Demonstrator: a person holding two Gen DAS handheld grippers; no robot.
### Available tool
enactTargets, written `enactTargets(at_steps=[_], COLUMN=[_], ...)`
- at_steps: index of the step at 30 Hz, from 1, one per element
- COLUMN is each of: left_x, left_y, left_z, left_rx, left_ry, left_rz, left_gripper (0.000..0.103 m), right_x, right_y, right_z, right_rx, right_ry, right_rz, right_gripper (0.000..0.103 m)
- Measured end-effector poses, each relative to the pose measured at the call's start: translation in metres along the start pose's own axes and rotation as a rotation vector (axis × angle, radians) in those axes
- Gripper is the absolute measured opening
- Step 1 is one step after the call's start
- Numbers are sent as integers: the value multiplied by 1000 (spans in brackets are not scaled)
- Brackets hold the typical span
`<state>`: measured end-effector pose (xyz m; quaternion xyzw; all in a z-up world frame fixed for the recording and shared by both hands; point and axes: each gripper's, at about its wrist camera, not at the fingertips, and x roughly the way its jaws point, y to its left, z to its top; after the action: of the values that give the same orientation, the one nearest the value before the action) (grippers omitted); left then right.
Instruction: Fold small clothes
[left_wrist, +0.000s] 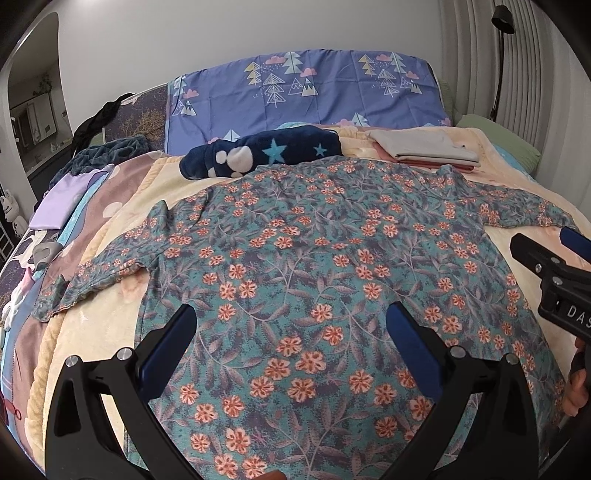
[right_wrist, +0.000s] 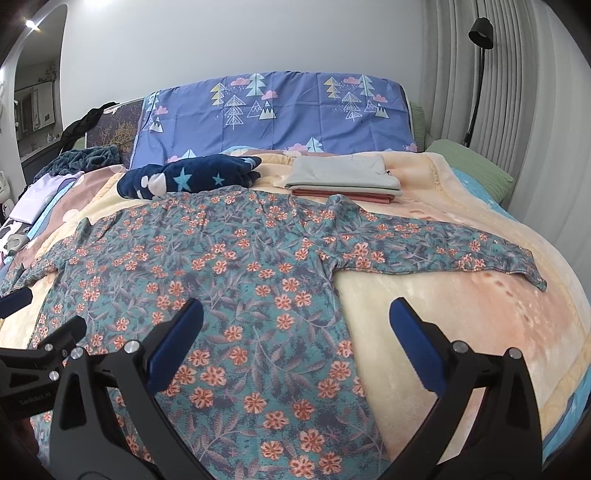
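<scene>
While both sets of tongs hang over the near edge of the bed, the flowered shirt (left_wrist: 295, 266) lies spread flat across the blanket (right_wrist: 461, 321), sleeves stretched towards the left and right edges. The left tongs (left_wrist: 291, 326) are spread wide above the shirt's lower part, holding nothing. The right tongs (right_wrist: 295, 317) gape just as wide over the shirt's right side seam, also holding nothing. Towards the head of the bed, just past the shirt's collar, lie a navy star-print fleece (right_wrist: 192, 177) and a small stack of folded clothes (right_wrist: 343, 177). A blue pillow (left_wrist: 303, 92) stands at the head edge.
</scene>
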<state>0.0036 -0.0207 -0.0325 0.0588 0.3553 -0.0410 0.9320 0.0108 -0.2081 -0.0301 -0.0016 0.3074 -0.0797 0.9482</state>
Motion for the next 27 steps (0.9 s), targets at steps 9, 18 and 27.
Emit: enactTargets(at_steps=[9, 18, 27], left_x=[-1, -2, -3], left_y=[-3, -4, 0], left_z=[-2, -2, -1], left_rx=[7, 8, -10], left_ry=[-5, -9, -24], left_rz=[-15, -29, -56], left_gripper=[102, 102, 102], right_x=[1, 1, 1], right_y=[0, -1, -1], right_z=[-1, -1, -1], right_rx=[3, 1, 1], right_ry=[2, 3, 4], right_rz=[-4, -5, -4], right_gripper=[101, 101, 101])
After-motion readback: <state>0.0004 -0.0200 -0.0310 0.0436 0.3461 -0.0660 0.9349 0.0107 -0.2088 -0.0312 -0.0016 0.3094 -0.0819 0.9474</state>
